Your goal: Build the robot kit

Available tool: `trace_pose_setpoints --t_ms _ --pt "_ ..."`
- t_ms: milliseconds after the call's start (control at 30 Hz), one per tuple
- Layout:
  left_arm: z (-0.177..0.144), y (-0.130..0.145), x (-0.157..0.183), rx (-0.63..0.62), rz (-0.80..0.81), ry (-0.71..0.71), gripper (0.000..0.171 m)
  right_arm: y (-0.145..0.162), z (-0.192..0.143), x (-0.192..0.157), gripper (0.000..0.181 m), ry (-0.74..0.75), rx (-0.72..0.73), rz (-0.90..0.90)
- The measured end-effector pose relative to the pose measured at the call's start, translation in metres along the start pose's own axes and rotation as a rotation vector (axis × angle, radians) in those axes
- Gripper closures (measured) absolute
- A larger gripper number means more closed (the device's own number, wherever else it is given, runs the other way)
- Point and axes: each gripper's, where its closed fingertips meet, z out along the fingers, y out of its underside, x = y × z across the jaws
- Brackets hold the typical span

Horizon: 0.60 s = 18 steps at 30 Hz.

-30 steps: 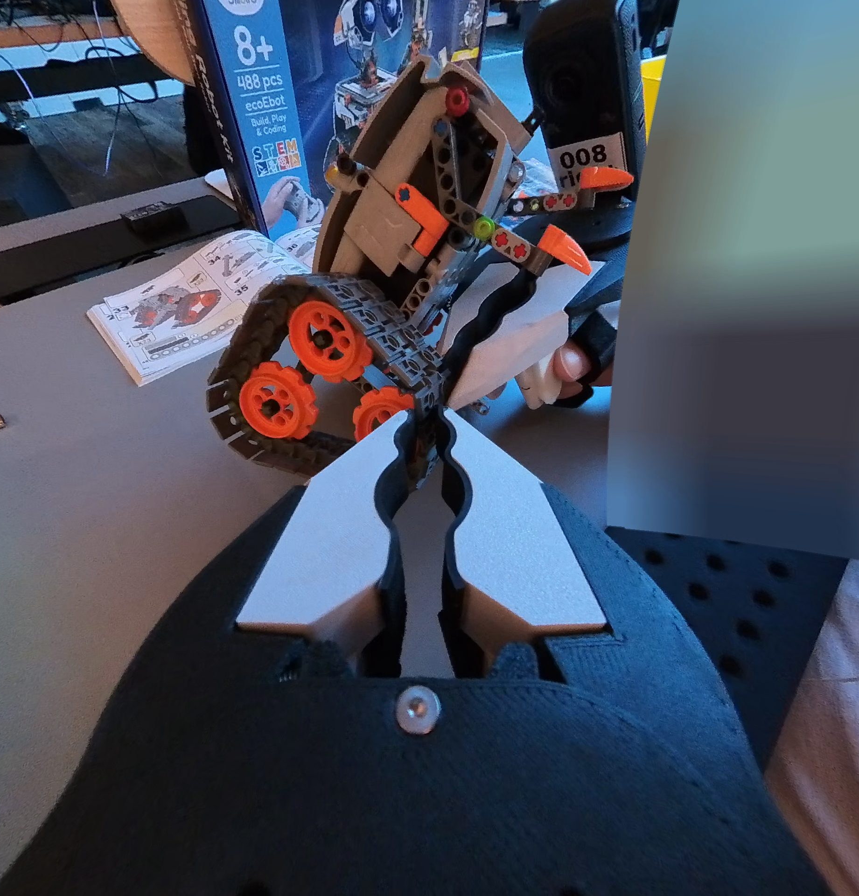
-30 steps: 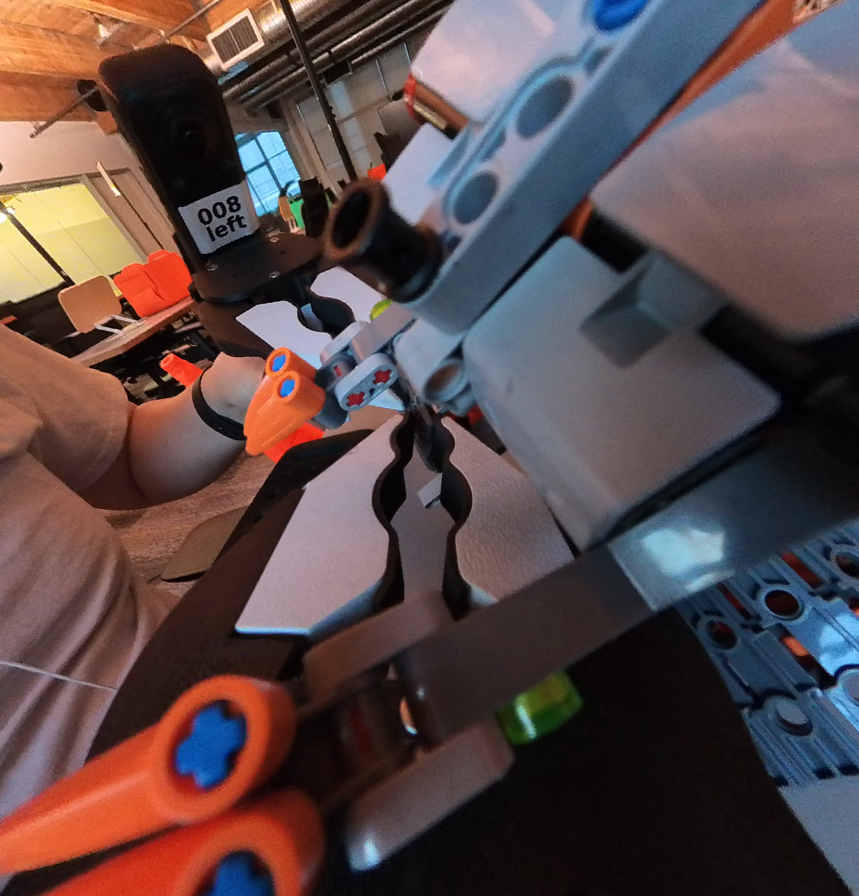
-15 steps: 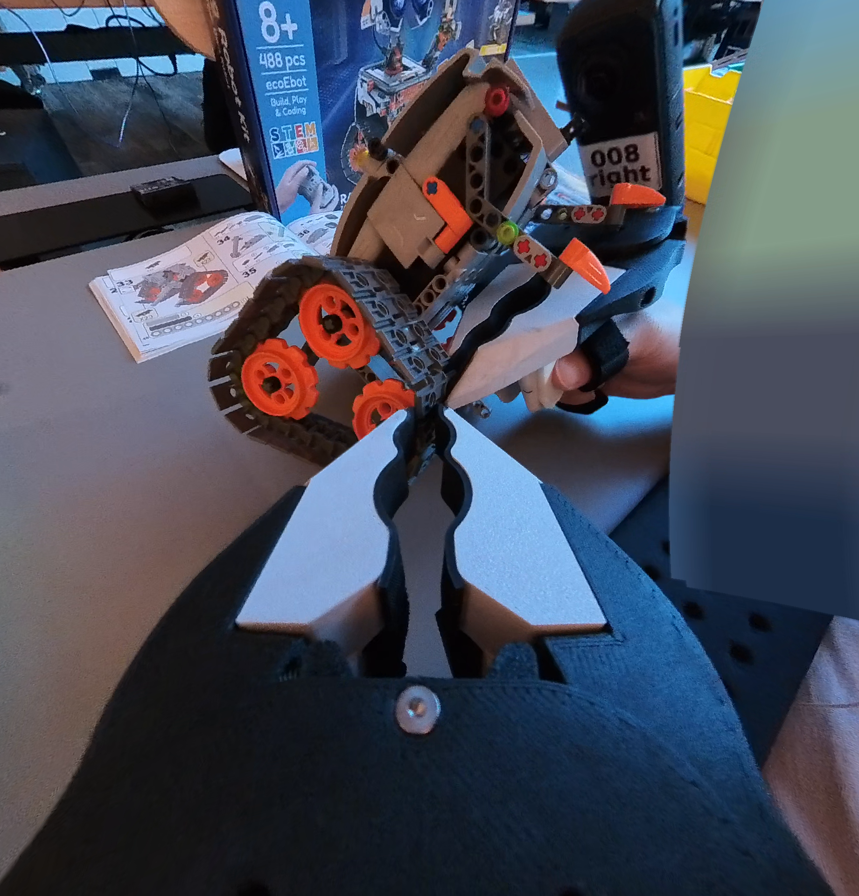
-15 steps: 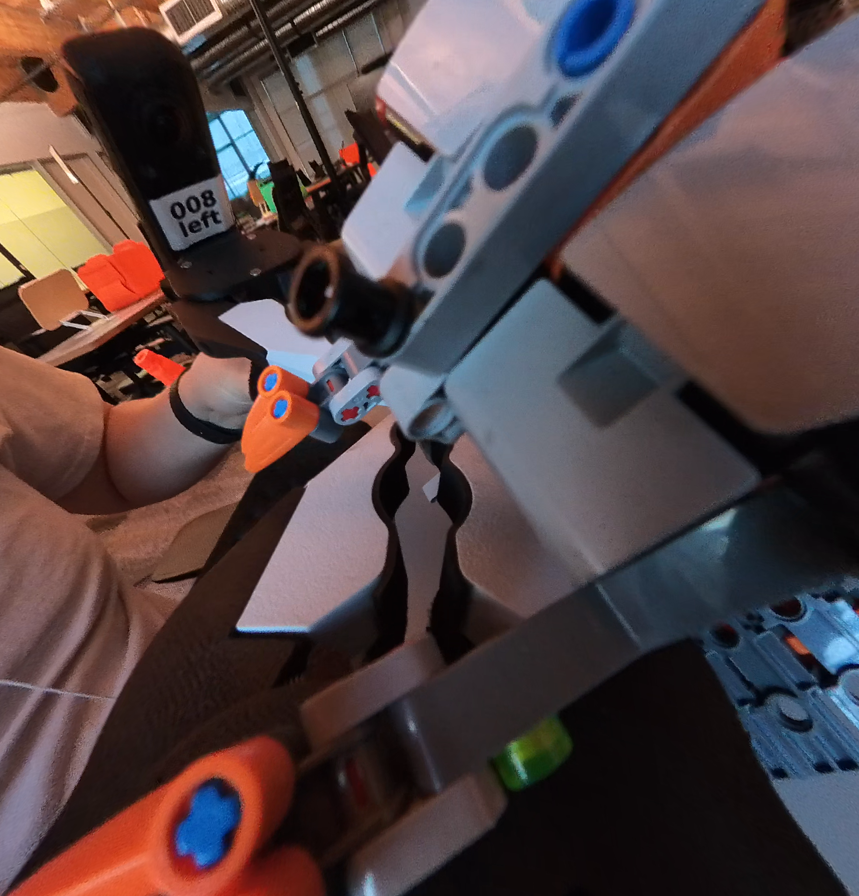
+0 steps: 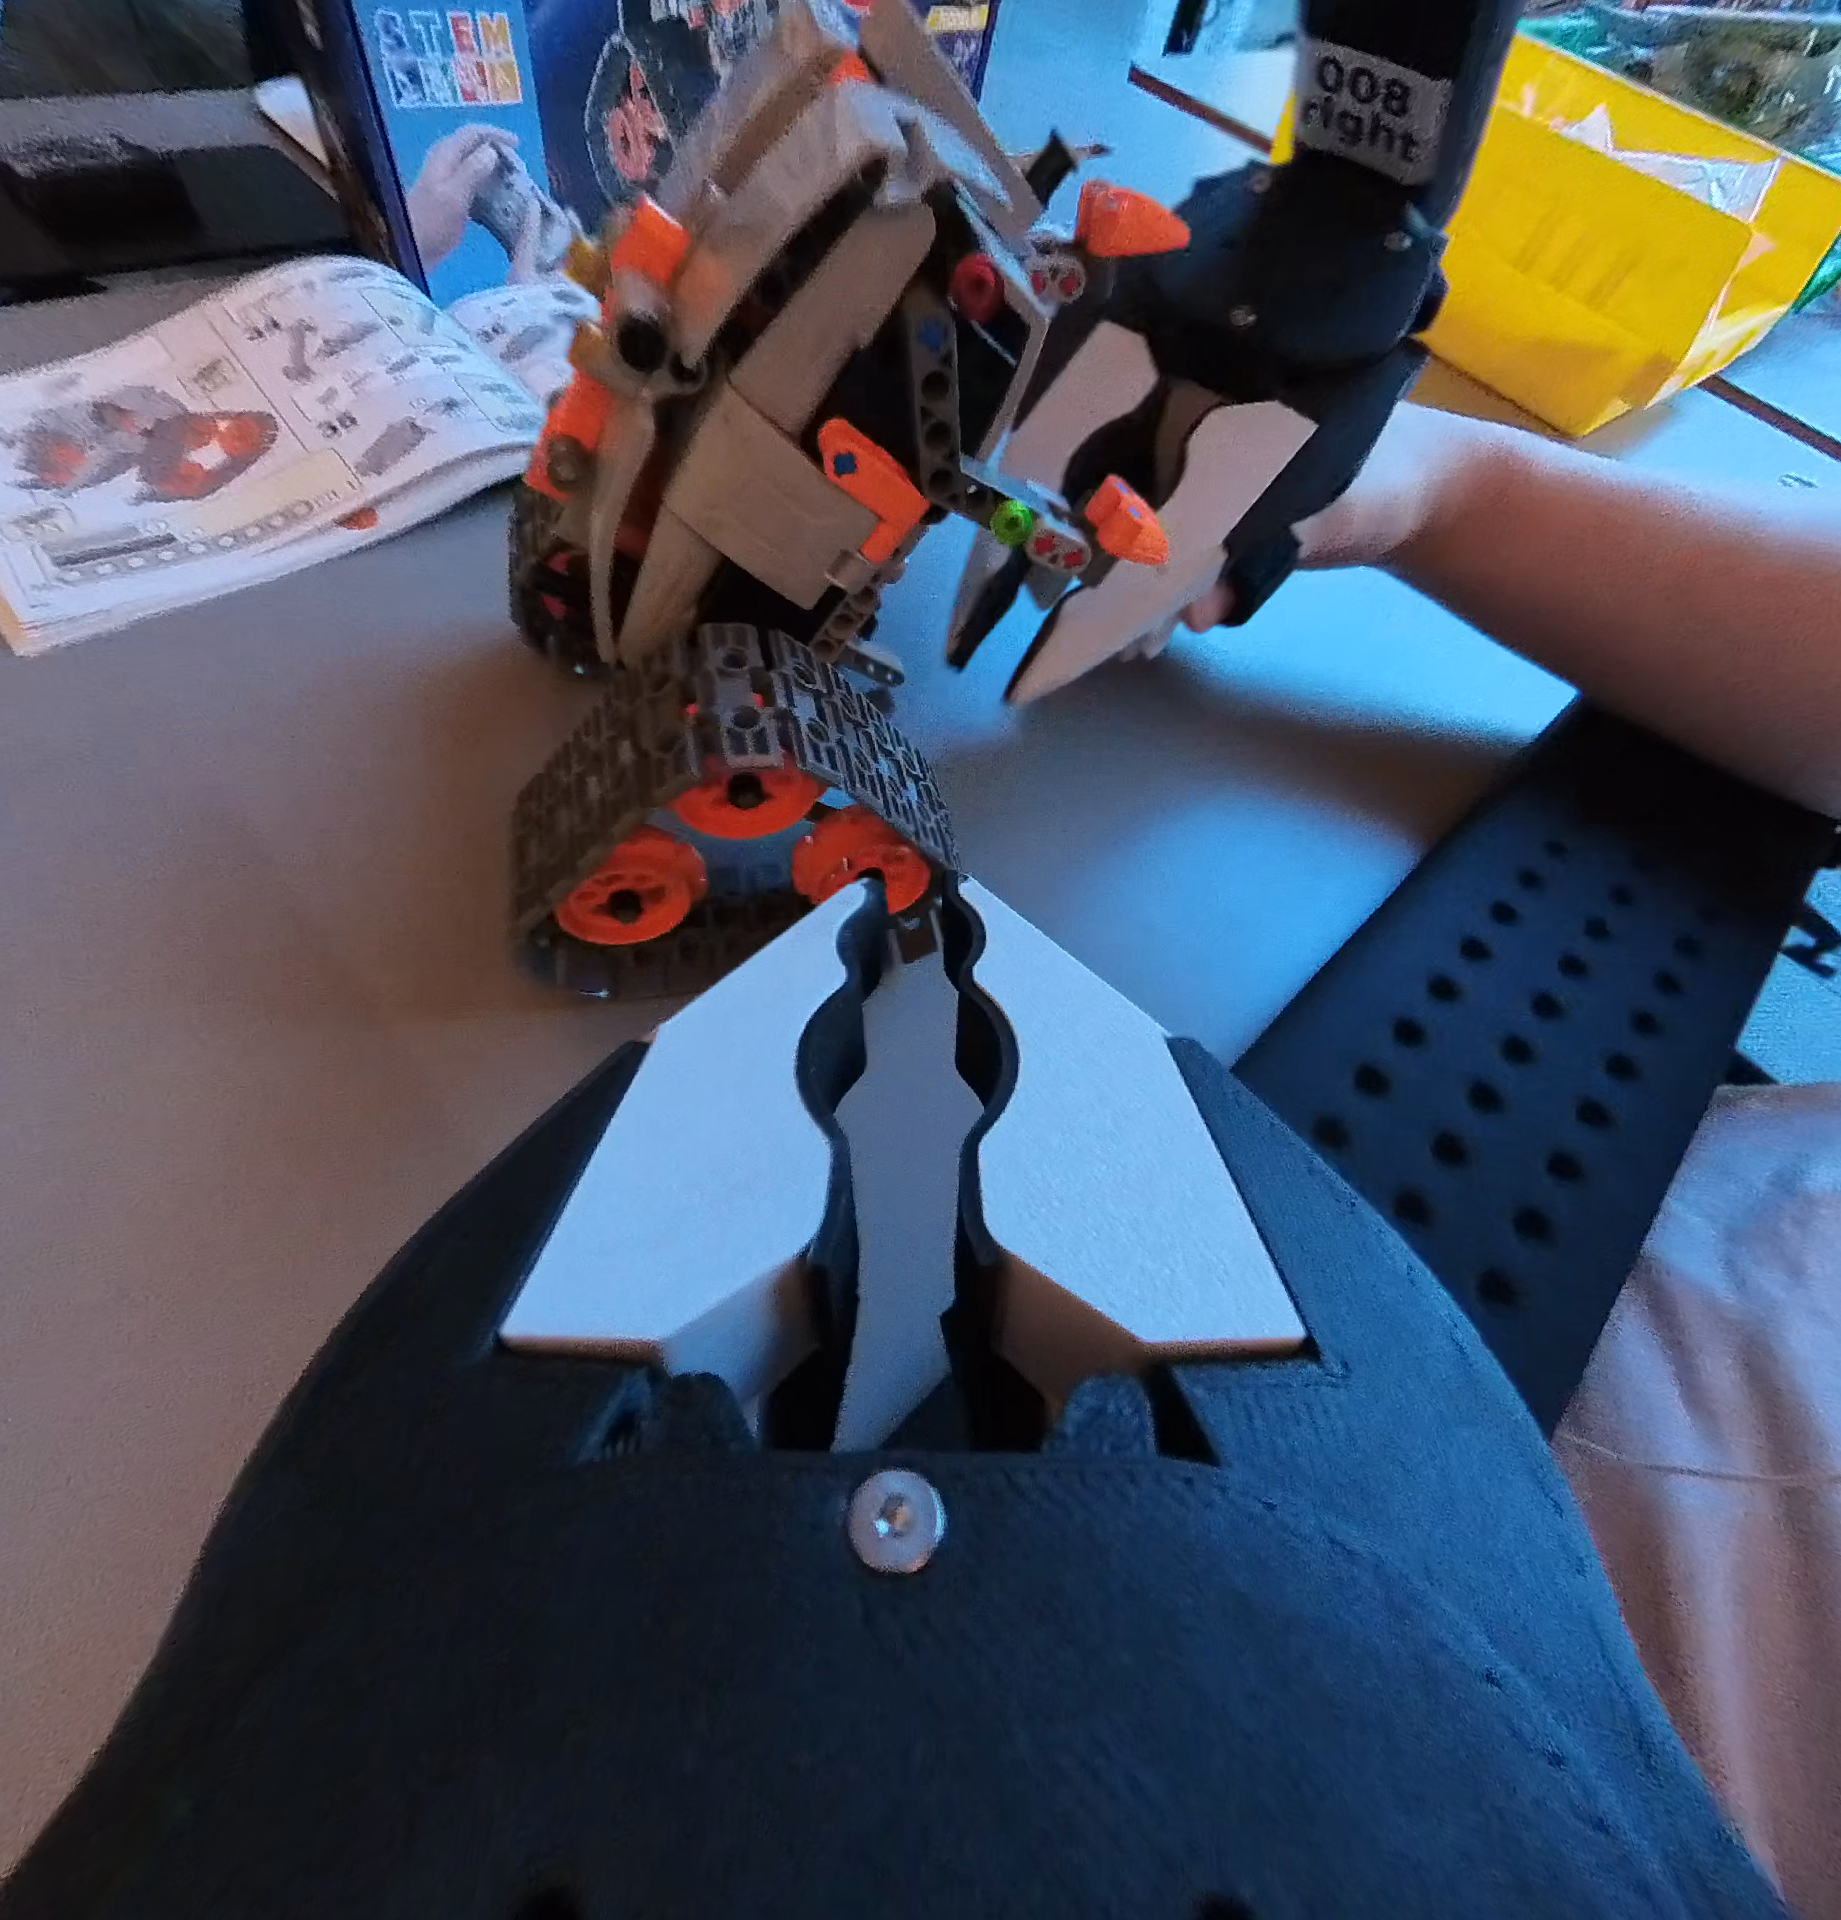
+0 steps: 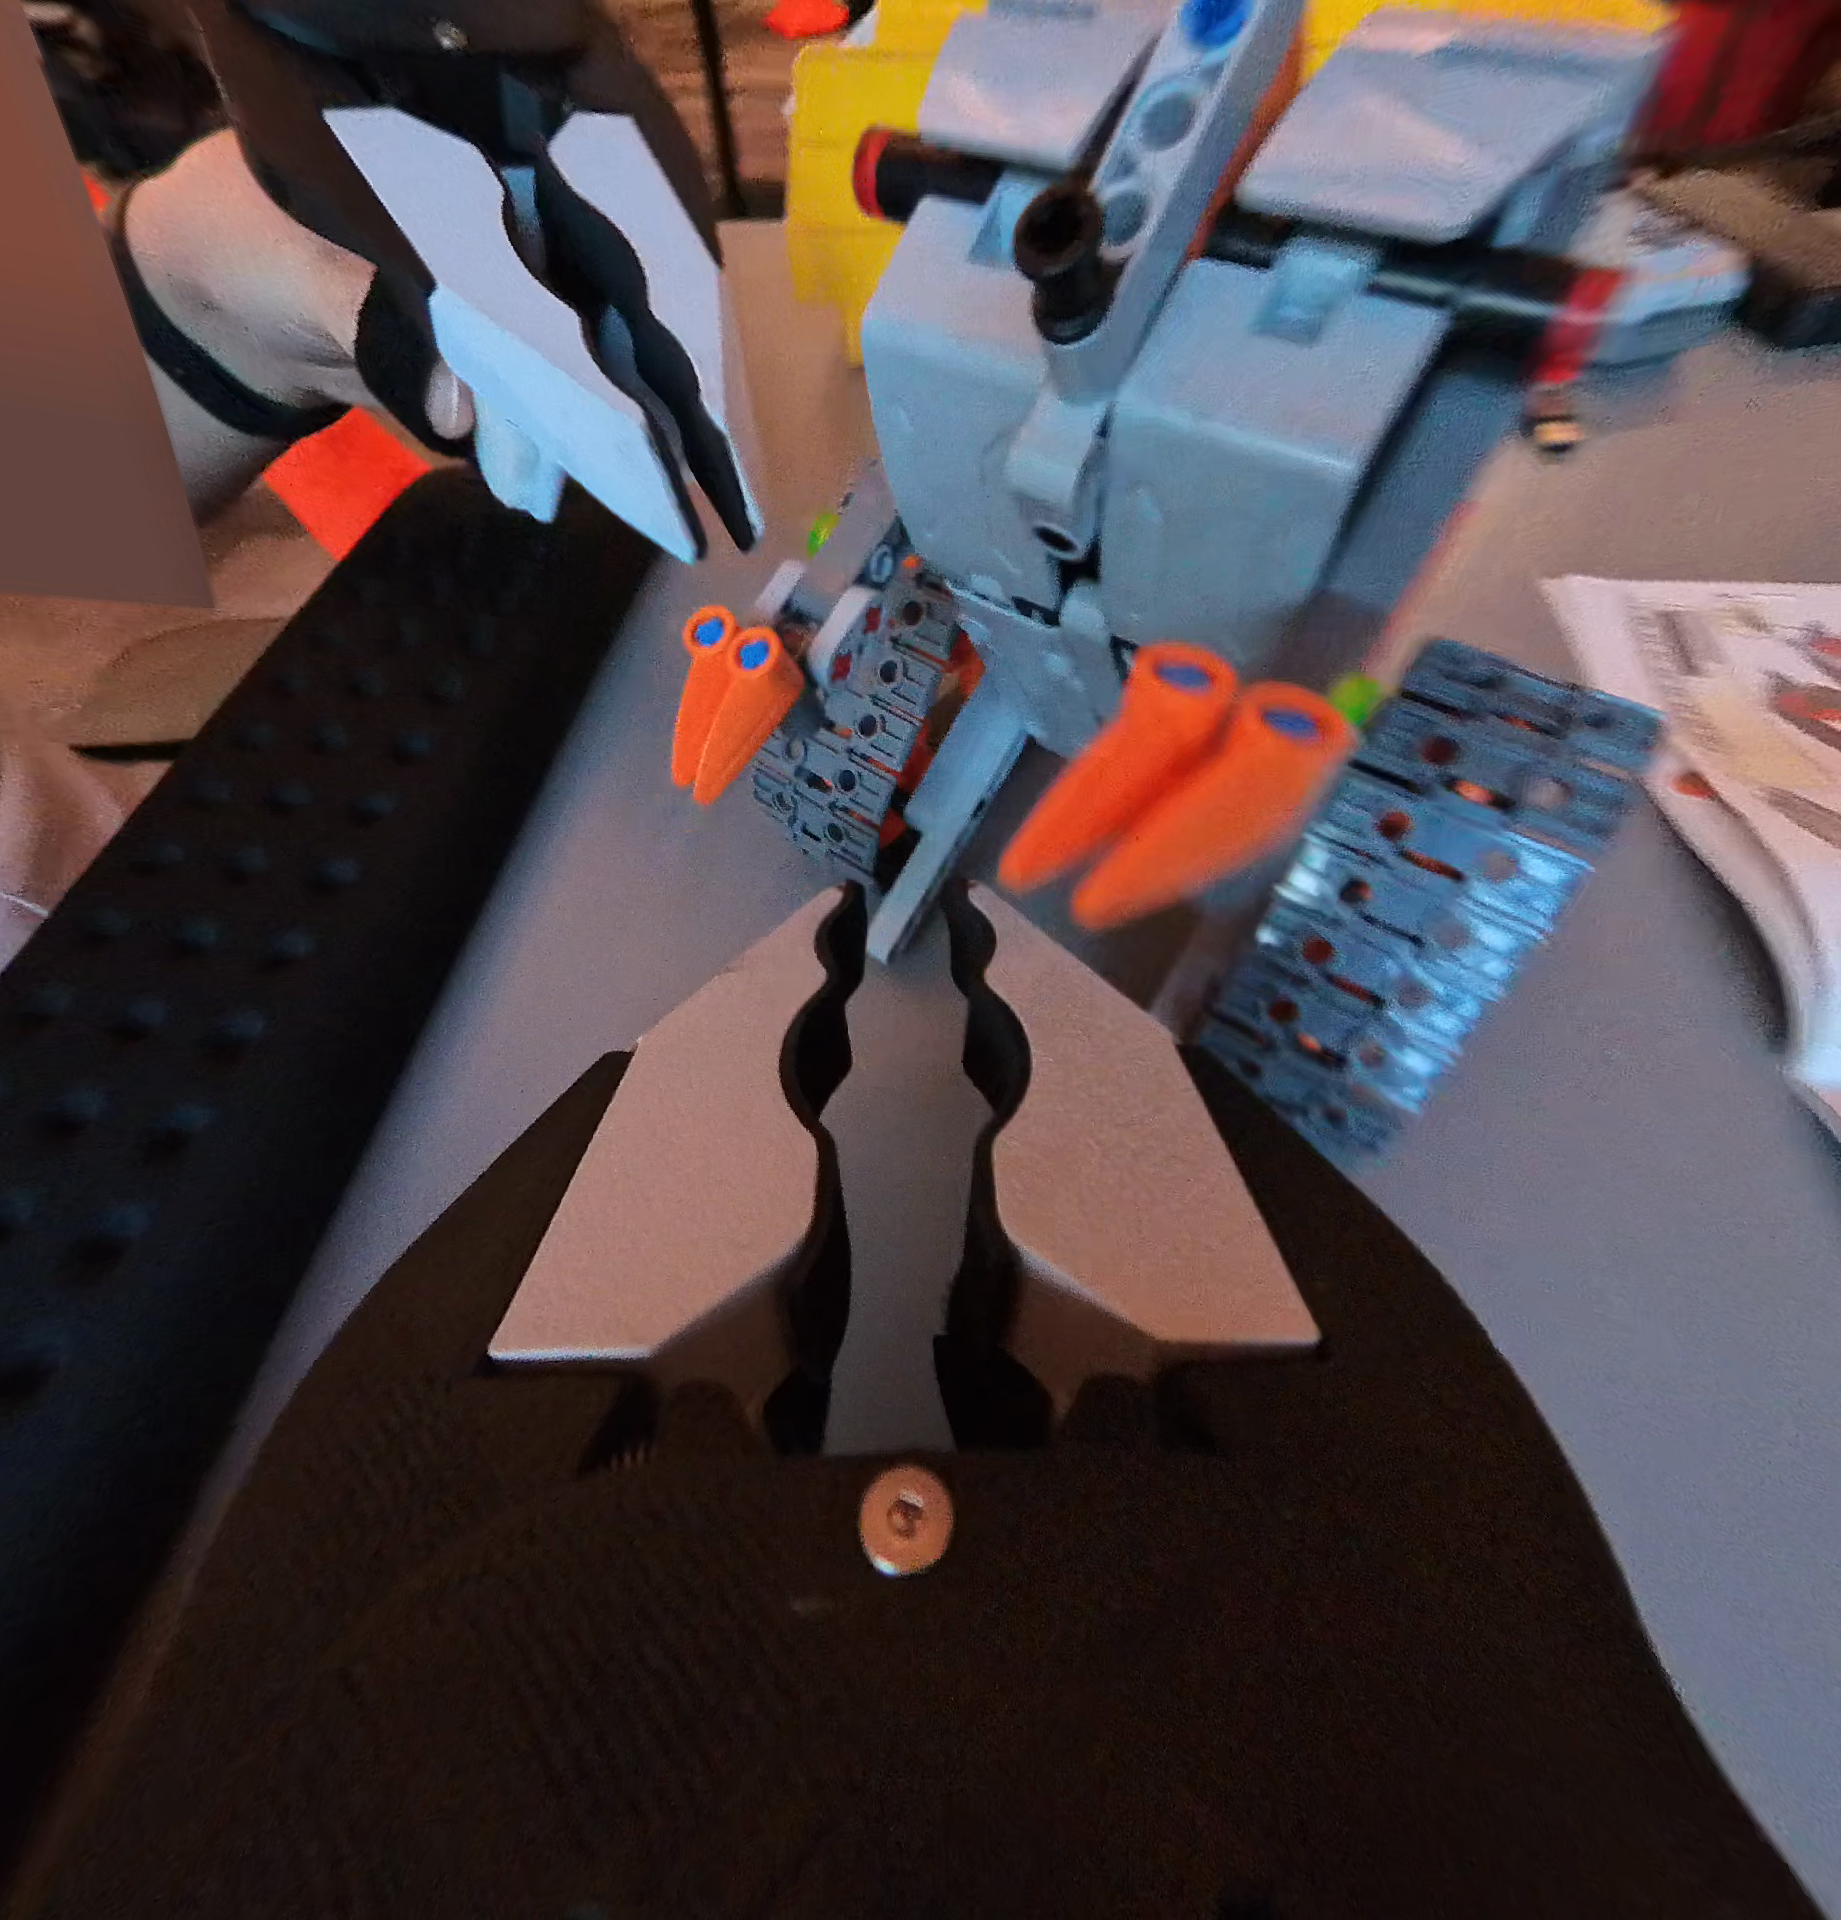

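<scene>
A grey toy robot (image 5: 791,416) with orange claws and black tracks stands on the grey table (image 5: 220,987). My left gripper (image 5: 908,899) has its jaws a narrow gap apart. Its tips are at the near end of the track with orange wheels (image 5: 729,831), and a dark bit of track sits between them. It also shows in the right wrist view (image 6: 718,542), up left of the robot (image 6: 1103,364). My right gripper (image 6: 900,904) is shut on a thin grey panel (image 6: 926,862) that hangs from the robot's front. It also shows in the left wrist view (image 5: 989,675), behind an orange claw (image 5: 1124,520).
An open instruction booklet (image 5: 220,436) lies left of the robot, and a blue box (image 5: 459,135) stands behind it. A yellow bin (image 5: 1581,260) is at the back right. A black perforated mat (image 5: 1518,1039) lies along the table's near right edge, under a person's forearm (image 5: 1622,582). Spacing between my two grippers at the tips: around 9 cm.
The robot was held tilted up off the table; now it is lower and turned, with its tracks down on the table. Both grippers moved with it, their openings unchanged.
</scene>
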Motion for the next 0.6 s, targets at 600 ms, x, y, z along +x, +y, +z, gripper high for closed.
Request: trace_pose_setpoints --t_ms 600 --pt "0.025 -0.031 -0.05 0.079 -0.027 0.054 0.12 -0.007 0.029 -0.023 0.181 0.59 -0.169 -0.35"
